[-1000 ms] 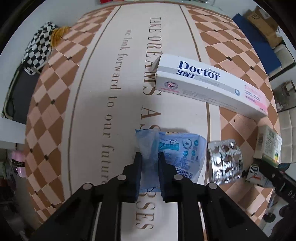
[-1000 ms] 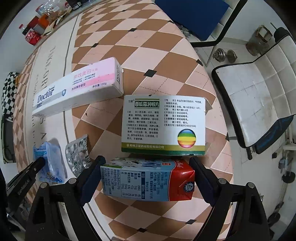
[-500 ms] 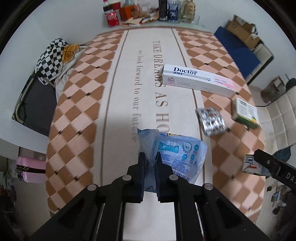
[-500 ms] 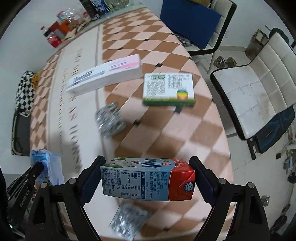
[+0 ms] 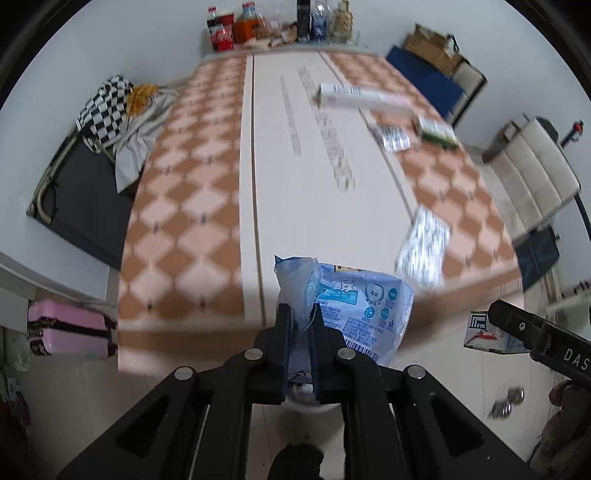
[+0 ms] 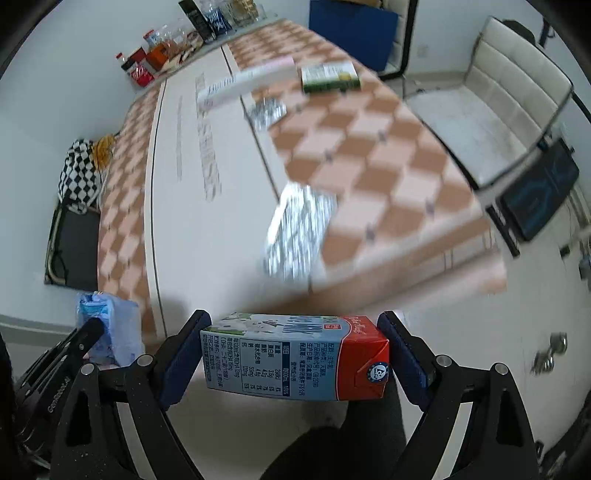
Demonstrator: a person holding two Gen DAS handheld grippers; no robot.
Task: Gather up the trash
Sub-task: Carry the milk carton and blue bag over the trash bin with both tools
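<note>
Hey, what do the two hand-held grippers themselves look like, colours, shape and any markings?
Both are matte black linkage frames with silver rivet pins at the joints. The left hand-held gripper has black fingers with dark pads. The right hand-held gripper carries dark navy-blue pads. White lettering is printed along the side of each frame, only partly readable. No cables or sleeves show.

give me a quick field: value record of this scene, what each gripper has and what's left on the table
left gripper: shut on blue plastic wrapper
right gripper: shut on milk carton, held sideways
table: checkered cloth
left on table: toothpaste box, green medicine box, two foil blister packs
far end: bottles and cans
image: motion-blurred
</note>
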